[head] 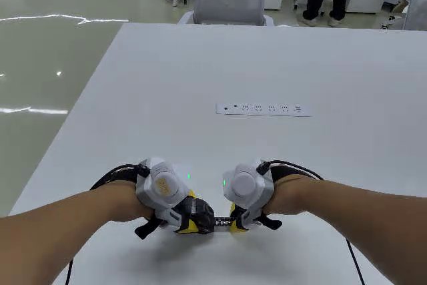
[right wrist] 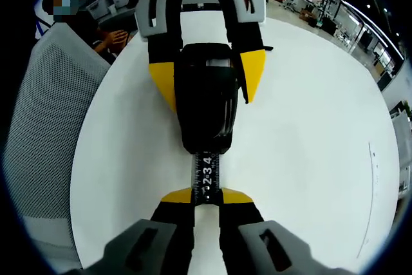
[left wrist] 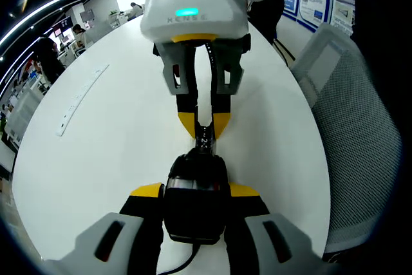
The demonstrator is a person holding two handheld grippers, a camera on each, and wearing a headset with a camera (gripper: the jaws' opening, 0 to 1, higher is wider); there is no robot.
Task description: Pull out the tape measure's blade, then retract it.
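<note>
The left gripper (left wrist: 196, 190) is reaching up from the bottom of the left gripper view. Its two yellow-tipped jaws are squeezing a black tape measure (left wrist: 195, 199) from both sides. A short bit of the blade (left wrist: 204, 140) is sticking out of the case, with little numbers showing on it. The right gripper (left wrist: 203, 122) is coming down from the top, and its yellow tips are pinching the end of the blade. A green light (left wrist: 187, 12) is glowing on its grey body. All of this is sitting over a white table (left wrist: 116, 152). A long white power strip (left wrist: 80, 98) is lying on the table, far off to the left. A grey mesh chair (left wrist: 357, 146) is standing at the right.
</note>
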